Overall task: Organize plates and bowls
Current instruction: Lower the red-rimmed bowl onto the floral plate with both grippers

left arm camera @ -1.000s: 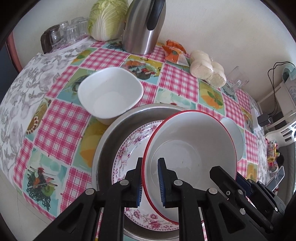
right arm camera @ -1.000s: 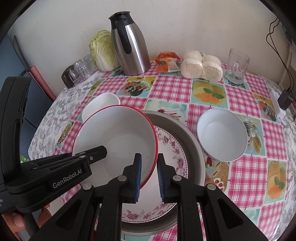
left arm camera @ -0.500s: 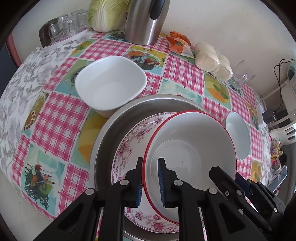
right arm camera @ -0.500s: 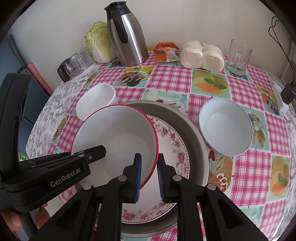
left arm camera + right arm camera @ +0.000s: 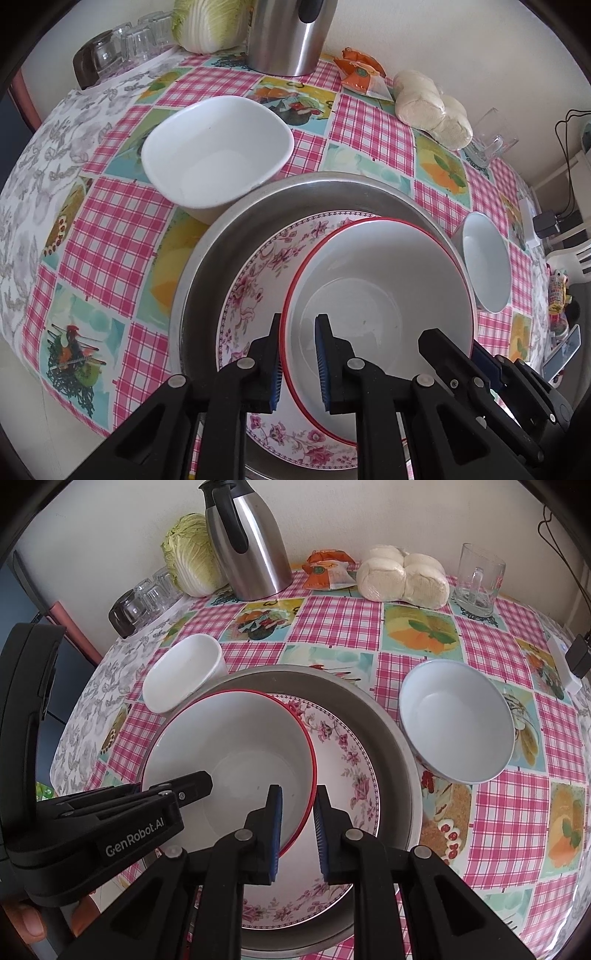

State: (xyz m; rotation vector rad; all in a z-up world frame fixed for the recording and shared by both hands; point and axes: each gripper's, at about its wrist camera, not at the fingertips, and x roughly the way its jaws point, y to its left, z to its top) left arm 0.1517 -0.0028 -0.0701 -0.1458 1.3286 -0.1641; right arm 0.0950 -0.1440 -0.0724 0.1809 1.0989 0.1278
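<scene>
Clutter is ringing my working area on the pink checked tablecloth: a steel thermos jug with black handle and a pale green cabbage at the far wall, small upturned glasses to their left, an orange snack packet, wrapped white buns and a clear glass mug to the right. Nearer, a white squarish bowl is sitting just beside the far left rim of the big steel basin, its edge overlapping the rim in my left view; a round white bowl with grey-blue outside is standing just beside the basin's right rim. Nothing is blocking either tool.

Inside the basin a pink floral plate is lying, and over it I am holding the white red-rimmed bowl, tilted, low above the plate; whether it is touching the plate I cannot tell.

Compared with a second ago, the far clutter is sliding up and out of my left view and the table is filling more of both views; the bowl is keeping its place between the pads.

My left gripper is pinching the bowl's near left rim, pads nearly together, pointing steeply down. My right gripper is clamping the bowl's right rim the same way, also angled steeply down. In the right view my thumb is showing at the lower left behind the left tool.
</scene>
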